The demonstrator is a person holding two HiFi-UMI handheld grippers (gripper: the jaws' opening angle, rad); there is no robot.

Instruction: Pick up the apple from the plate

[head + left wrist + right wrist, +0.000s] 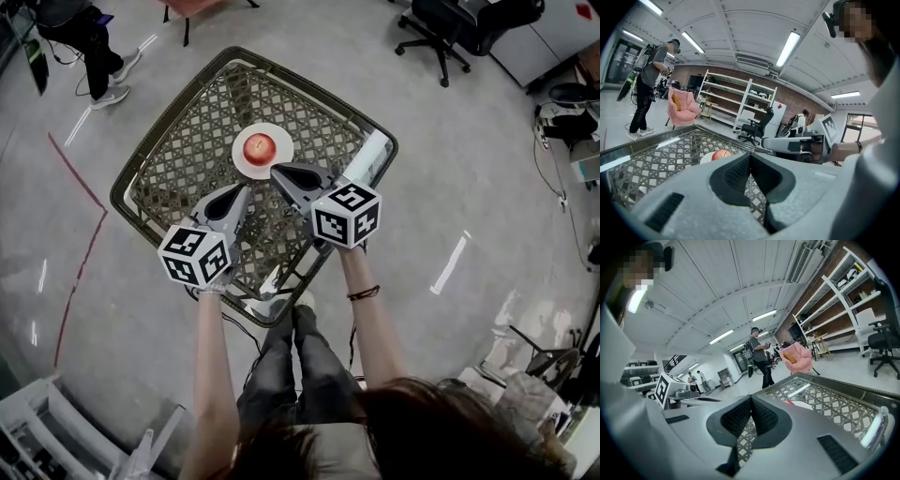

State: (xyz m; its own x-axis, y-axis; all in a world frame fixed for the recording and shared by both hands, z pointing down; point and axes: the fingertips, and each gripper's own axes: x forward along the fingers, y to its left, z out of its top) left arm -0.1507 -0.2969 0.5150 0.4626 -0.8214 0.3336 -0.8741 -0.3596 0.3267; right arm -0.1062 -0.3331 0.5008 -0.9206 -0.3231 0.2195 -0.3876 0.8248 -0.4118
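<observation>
One apple [258,147] is sitting in the middle of a white plate [284,141] on the lattice-topped desk [178,150], with nothing touching it. Both grippers are hanging short of it: the right gripper [275,170] is pointing at the plate's near rim, and the left gripper [246,189] is lying just beside that rim, further back. Each pair of fingers [733,174] is pressing together with nothing between, so they are needing to spread before any grasp. The fruit is showing red, paler toward the stem dimple, with glossy skin. By judgement it is handling as firm, fairly weighty, round and smooth, so it is liable to roll or slip. Fingers are best closing across its widest girth, on opposite flanks, with moderate pressure to avoid bruising.
</observation>
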